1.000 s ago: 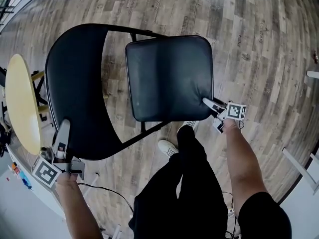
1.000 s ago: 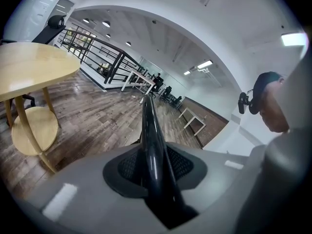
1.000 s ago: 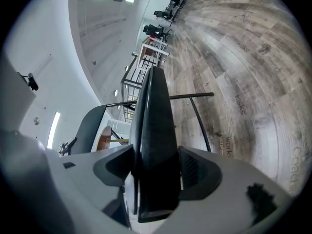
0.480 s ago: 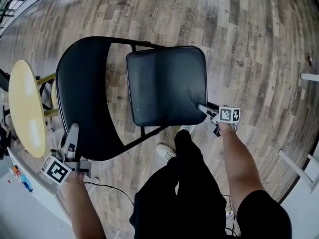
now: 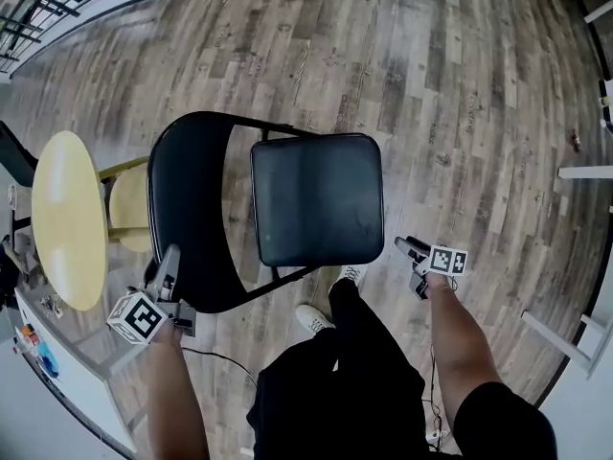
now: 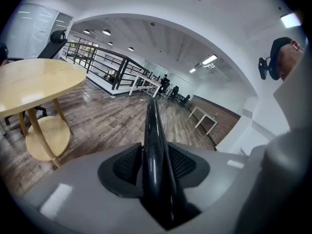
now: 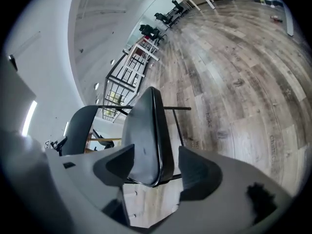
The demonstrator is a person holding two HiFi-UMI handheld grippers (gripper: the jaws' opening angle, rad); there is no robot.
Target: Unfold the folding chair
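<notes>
Folding chair (image 5: 273, 209) open and upright on the wood-plank floor (image 5: 460, 84), black padded seat (image 5: 321, 199) flat and facing up in the middle of the head view, curved black backrest (image 5: 187, 209) to the seat's left in that view, thin black frame tubes (image 5: 278, 127) behind and under the seat. Left gripper (image 5: 169, 262) at the near end of the backrest's top rim. In the left gripper view, glossy rim (image 6: 153, 145) running straight down the middle between the two mesh pads (image 6: 127, 165); jaws just opened wider, pads close on either side of the rim but loose about it rather than clamped. Right gripper (image 5: 406, 247) just off the seat's near right corner, apart from the cushion, pointing back toward it. In the right gripper view, jaws spread wide and gripping nothing, seat (image 7: 148, 140) seen edge-on some way beyond the tips. Round pale-yellow table (image 5: 67, 218) with a lower shelf (image 5: 129, 223) just beside the backrest, on the side away from the seat. Black railing (image 5: 43, 8) along the floor's edge at top left. Black trousers (image 5: 354, 372) and a white shoe (image 5: 314, 316) below the seat's near edge
</notes>
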